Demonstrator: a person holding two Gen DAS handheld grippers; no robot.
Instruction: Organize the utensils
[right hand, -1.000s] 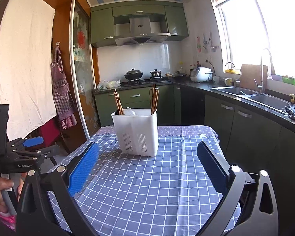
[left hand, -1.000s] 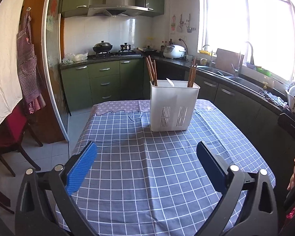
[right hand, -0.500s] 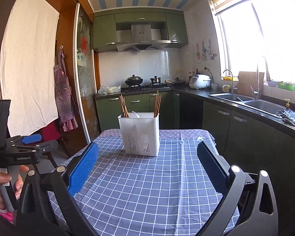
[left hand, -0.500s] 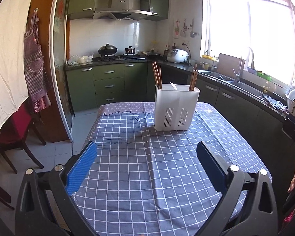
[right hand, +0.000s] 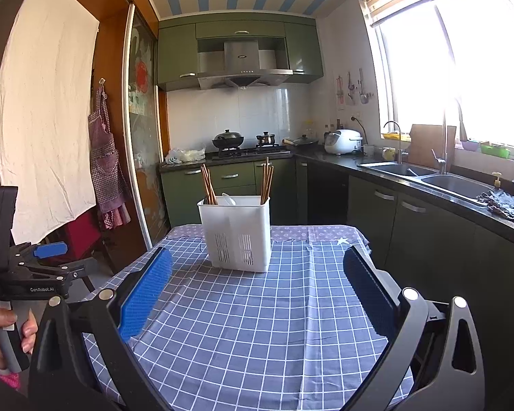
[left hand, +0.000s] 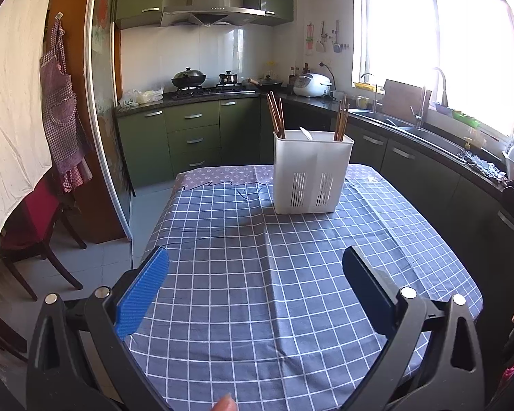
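Note:
A white slotted utensil holder (left hand: 311, 174) stands upright at the far end of the table on the blue checked cloth (left hand: 274, 274). It holds brown chopsticks (left hand: 276, 114) on the left, more chopsticks (left hand: 341, 120) on the right and a white spoon (left hand: 305, 133) between them. The holder also shows in the right wrist view (right hand: 238, 234). My left gripper (left hand: 255, 277) is open and empty, well back from the holder above the near cloth. My right gripper (right hand: 257, 281) is open and empty, also back from the holder.
The left hand-held gripper body (right hand: 27, 274) shows at the left of the right wrist view. Green cabinets (left hand: 192, 137), a stove with pots (left hand: 205, 80) and a sink counter (right hand: 428, 174) surround the table. A red chair (left hand: 27, 219) stands left of the table.
Both grippers have drawn back and tilted up from the table. The holder looks smaller and farther away in both views. Both stay open and empty.

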